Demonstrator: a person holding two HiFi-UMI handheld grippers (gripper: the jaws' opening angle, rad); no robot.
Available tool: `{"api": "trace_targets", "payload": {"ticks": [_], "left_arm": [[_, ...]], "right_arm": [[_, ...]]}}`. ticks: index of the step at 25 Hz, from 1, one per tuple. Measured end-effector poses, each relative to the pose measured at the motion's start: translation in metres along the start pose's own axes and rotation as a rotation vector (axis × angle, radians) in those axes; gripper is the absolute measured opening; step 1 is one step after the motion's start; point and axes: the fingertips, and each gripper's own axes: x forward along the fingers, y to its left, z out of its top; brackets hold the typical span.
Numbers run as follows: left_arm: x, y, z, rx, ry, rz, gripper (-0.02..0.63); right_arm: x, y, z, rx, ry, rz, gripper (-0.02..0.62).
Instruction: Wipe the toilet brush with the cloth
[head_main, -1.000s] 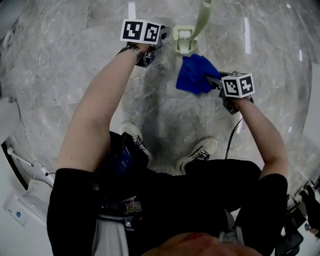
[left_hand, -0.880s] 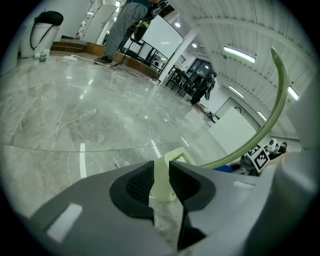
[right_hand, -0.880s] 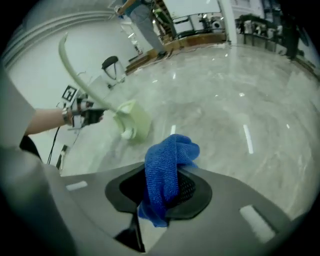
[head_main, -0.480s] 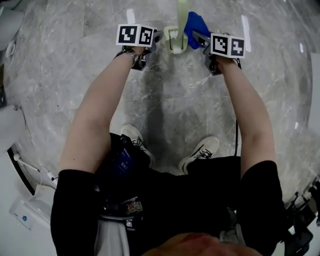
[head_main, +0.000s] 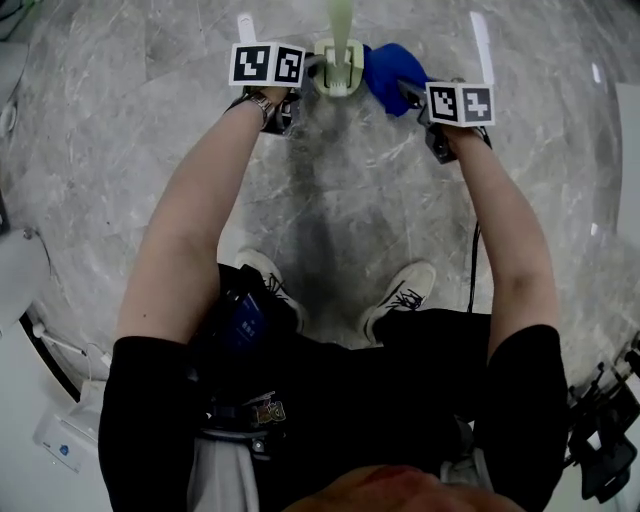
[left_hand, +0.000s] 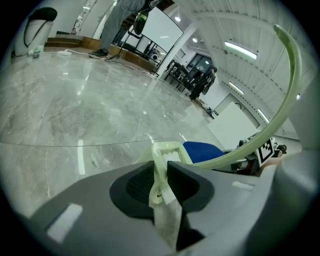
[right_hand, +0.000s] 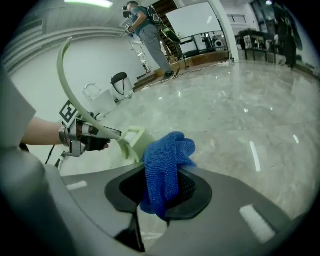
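The pale green toilet brush (head_main: 338, 68) is at the top middle of the head view, its curved handle (left_hand: 291, 95) arching away. My left gripper (head_main: 312, 72) grips the brush's head frame (left_hand: 167, 152); its jaws are closing with the frame between the pads. My right gripper (head_main: 408, 90) is shut on a bunched blue cloth (right_hand: 162, 170). The cloth (head_main: 390, 65) lies against the right side of the brush head. In the right gripper view the brush head (right_hand: 131, 140) sits just left of the cloth.
Grey marble floor lies all around. The person's two shoes (head_main: 265, 275) (head_main: 400, 297) stand below the grippers, and a dark cable (head_main: 472, 270) hangs by the right arm. White fixtures (head_main: 15, 260) are at the left edge. A person (right_hand: 145, 30) and a bin (right_hand: 121, 82) stand far off.
My right gripper carried the blue cloth up and leftward until it met the brush head. The brush handle swung from leaning right to pointing straight up the picture. Both hands sit higher in the picture.
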Motion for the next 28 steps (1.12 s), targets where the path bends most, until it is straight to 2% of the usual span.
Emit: {"api": "trace_targets", "payload": {"ticks": [4, 6, 8, 10, 12, 13, 14, 15, 17, 19, 22, 25, 28], "left_arm": [[-0.004, 0.003, 0.003, 0.019, -0.014, 0.017, 0.083], [-0.013, 0.009, 0.008, 0.009, -0.047, 0.030, 0.101], [-0.025, 0.018, 0.013, 0.010, -0.073, 0.055, 0.106], [-0.039, 0.027, 0.017, 0.023, -0.095, 0.096, 0.106], [-0.054, 0.036, 0.024, 0.036, -0.129, 0.140, 0.106], [-0.062, 0.039, 0.027, 0.050, -0.146, 0.161, 0.106], [-0.069, 0.042, 0.029, 0.073, -0.157, 0.181, 0.106], [-0.076, 0.044, 0.030, 0.105, -0.163, 0.198, 0.106], [-0.091, 0.045, 0.033, 0.181, -0.168, 0.230, 0.106], [-0.109, 0.044, 0.035, 0.215, -0.176, 0.242, 0.095], [-0.150, 0.032, 0.031, 0.204, -0.175, 0.244, 0.061], [-0.200, 0.007, 0.021, 0.209, -0.151, 0.265, 0.032], [-0.251, -0.028, 0.007, 0.156, -0.171, 0.270, 0.034]], "right_arm": [[-0.024, -0.026, 0.000, -0.014, -0.124, -0.089, 0.108], [-0.030, -0.033, -0.004, -0.055, -0.155, -0.122, 0.155], [-0.034, -0.040, -0.010, -0.117, -0.153, -0.182, 0.255], [-0.038, -0.044, -0.015, -0.183, -0.134, -0.233, 0.255], [-0.043, -0.042, -0.020, -0.208, -0.099, -0.231, 0.299], [-0.048, -0.040, -0.020, -0.209, -0.091, -0.225, 0.298], [-0.055, -0.038, -0.017, -0.212, -0.099, -0.228, 0.268], [-0.064, -0.036, -0.012, -0.222, -0.121, -0.242, 0.111], [-0.079, -0.029, 0.003, -0.252, -0.172, -0.273, 0.004], [-0.088, -0.017, 0.018, -0.264, -0.209, -0.268, 0.002], [-0.105, 0.008, 0.036, -0.217, -0.237, -0.233, 0.002], [-0.126, 0.047, 0.039, -0.174, -0.205, -0.160, 0.002], [-0.151, 0.086, 0.030, -0.135, -0.153, -0.121, 0.002]]}}
